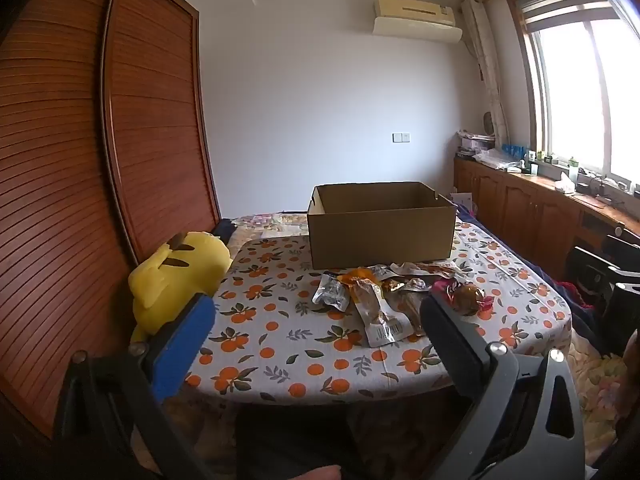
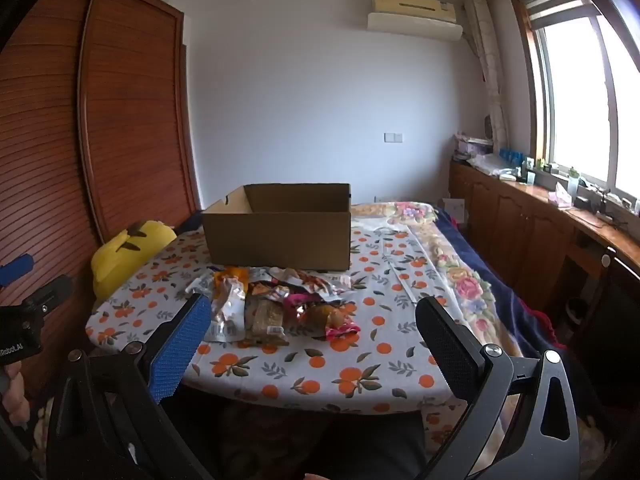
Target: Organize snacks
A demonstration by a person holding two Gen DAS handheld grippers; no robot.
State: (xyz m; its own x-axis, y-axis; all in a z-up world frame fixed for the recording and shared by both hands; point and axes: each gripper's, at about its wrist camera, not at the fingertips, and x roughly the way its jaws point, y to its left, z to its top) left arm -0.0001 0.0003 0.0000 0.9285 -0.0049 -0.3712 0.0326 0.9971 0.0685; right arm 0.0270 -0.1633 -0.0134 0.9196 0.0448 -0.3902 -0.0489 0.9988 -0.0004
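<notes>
- Snack packets sit in a loose overlapping pile on the orange-print tablecloth, ahead of my right claw and slightly to its left, just short of the cardboard box.
- From my left claw the same pile lies ahead and to the right; the box is right behind it, open top up, apparently empty as far as I can see in.
- Both claws spread wide, nothing between the fingers, both hovering off the near table edge. No contact yet.
- Step, as I read it: pick one packet and drop it in the box.
- Long axes: silver-and-tan packet and the brown one beside it run roughly near-to-far, toward the box, barcode end nearest me. Magenta-wrapped piece on the right of the pile is shorter and lies more crosswise.
- Doing it well: take an outer packet first, likely the magenta one for the right claw, since it is overlapped least.
- Close across the short width, fingers straddling the long axis, so the film doesn't fold or slide out.
- Come in low and flat; packets are thin, so a pad may have to get under an edge.
- Risk: dragging neighbours along, or bunching the cloth.
- Yellow plush toy far left of the left claw, off the work path.
</notes>
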